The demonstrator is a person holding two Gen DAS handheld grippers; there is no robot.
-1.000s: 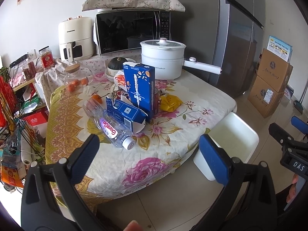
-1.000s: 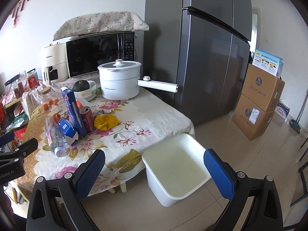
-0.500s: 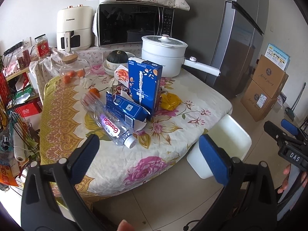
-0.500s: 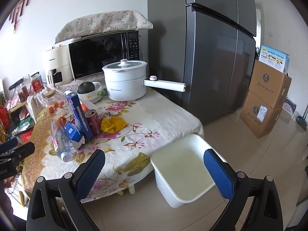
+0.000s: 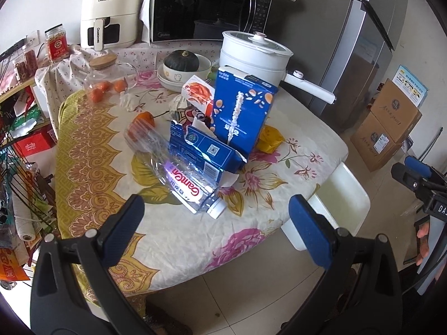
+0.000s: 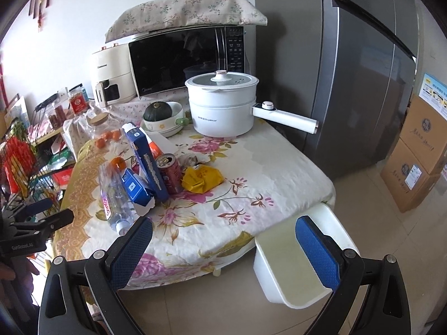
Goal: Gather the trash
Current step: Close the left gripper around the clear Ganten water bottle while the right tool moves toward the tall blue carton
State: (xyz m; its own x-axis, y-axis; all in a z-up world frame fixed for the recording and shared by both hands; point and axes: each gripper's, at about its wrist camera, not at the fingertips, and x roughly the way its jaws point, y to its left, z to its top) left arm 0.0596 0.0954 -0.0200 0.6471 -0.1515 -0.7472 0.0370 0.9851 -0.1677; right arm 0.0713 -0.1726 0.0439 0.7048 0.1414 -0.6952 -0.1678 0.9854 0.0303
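On the floral tablecloth lies a clear plastic bottle (image 5: pixel 178 173) (image 6: pixel 114 198), its white cap toward me. Against it rests a torn small blue carton (image 5: pixel 204 150) (image 6: pixel 137 187), and behind that stands a tall blue carton (image 5: pixel 241 114) (image 6: pixel 146 162). A red can (image 6: pixel 170 171) and a crumpled yellow wrapper (image 5: pixel 269 139) (image 6: pixel 202 178) sit beside them. A white bin (image 5: pixel 335 203) (image 6: pixel 301 256) stands on the floor at the table's corner. My left gripper (image 5: pixel 220 226) hangs open just short of the bottle's cap. My right gripper (image 6: pixel 223 251) is open over the table edge and bin.
A white pot (image 6: pixel 223 109) with a long handle, a bowl holding a dark squash (image 5: pixel 181 61), a glass jar of oranges (image 5: pixel 107 83), a microwave (image 6: pixel 187 61) and an air fryer (image 5: pixel 110 14) fill the back. A fridge (image 6: pixel 363 69) and cardboard boxes (image 6: pixel 419 162) stand right. A cluttered rack (image 5: pixel 16 145) is left.
Both grippers have moved closer to the table, and the left one now looks down more steeply at the bottle. Both stay open. Nothing on the table has moved.
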